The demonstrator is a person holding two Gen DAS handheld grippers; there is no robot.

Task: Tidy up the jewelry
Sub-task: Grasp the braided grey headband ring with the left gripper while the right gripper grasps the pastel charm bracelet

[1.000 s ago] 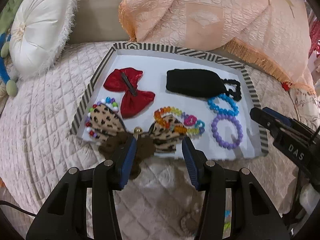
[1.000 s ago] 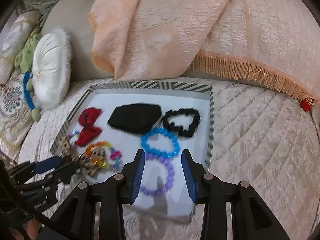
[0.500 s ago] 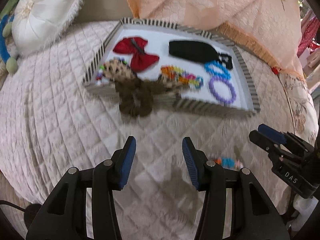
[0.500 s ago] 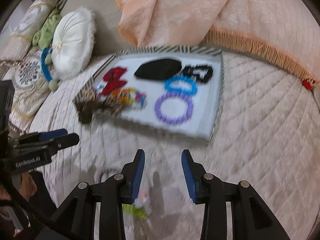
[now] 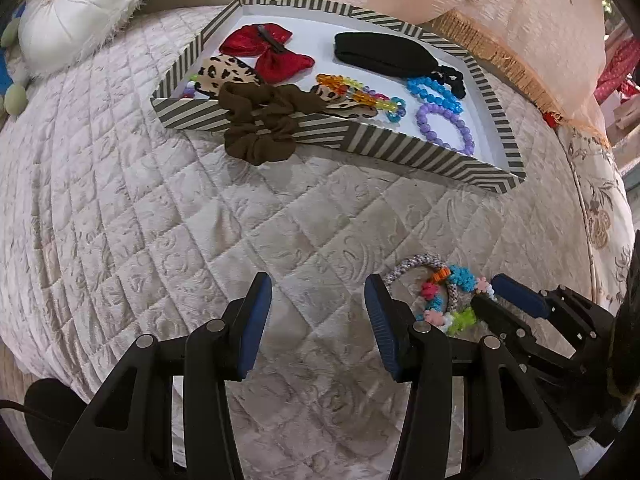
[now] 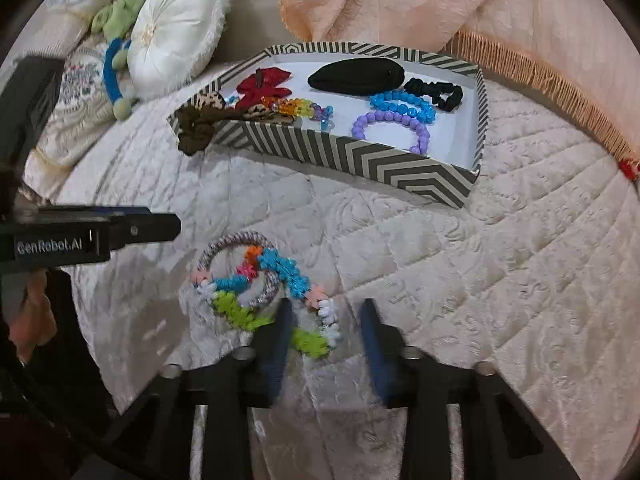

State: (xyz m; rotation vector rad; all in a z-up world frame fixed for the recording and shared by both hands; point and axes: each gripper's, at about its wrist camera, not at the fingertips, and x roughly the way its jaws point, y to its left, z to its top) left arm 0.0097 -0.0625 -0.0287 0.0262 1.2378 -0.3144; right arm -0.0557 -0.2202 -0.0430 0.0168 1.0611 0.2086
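Note:
A tangle of woven and colourful beaded bracelets (image 6: 256, 280) (image 5: 444, 292) lies on the quilted bedspread in front of the striped tray (image 6: 360, 156) (image 5: 360, 140). My right gripper (image 6: 326, 334) (image 5: 486, 294) points down at it. Its jaws are closing, with the green and white end of the tangle between them; the pads do not press on it. My left gripper (image 5: 318, 320) (image 6: 160, 222) hangs open over bare quilt just left of the tangle, nothing between its fingers. A brown scrunchie (image 5: 260, 128) (image 6: 196, 128) droops over the tray's front wall.
The tray holds a red bow (image 5: 268, 50), a leopard bow (image 5: 224, 74), a black pouch (image 5: 380, 54), a black scrunchie (image 6: 436, 92) and blue (image 6: 400, 102), purple (image 6: 392, 126) and rainbow (image 6: 296, 108) bead bracelets. A white round cushion (image 6: 176, 28) and a peach fringed blanket (image 6: 420, 0) lie behind.
Both grippers have drawn back from the tray to the near part of the bed. The right one has come down over the bracelet tangle with narrower jaws. The brown scrunchie stays on the tray's wall.

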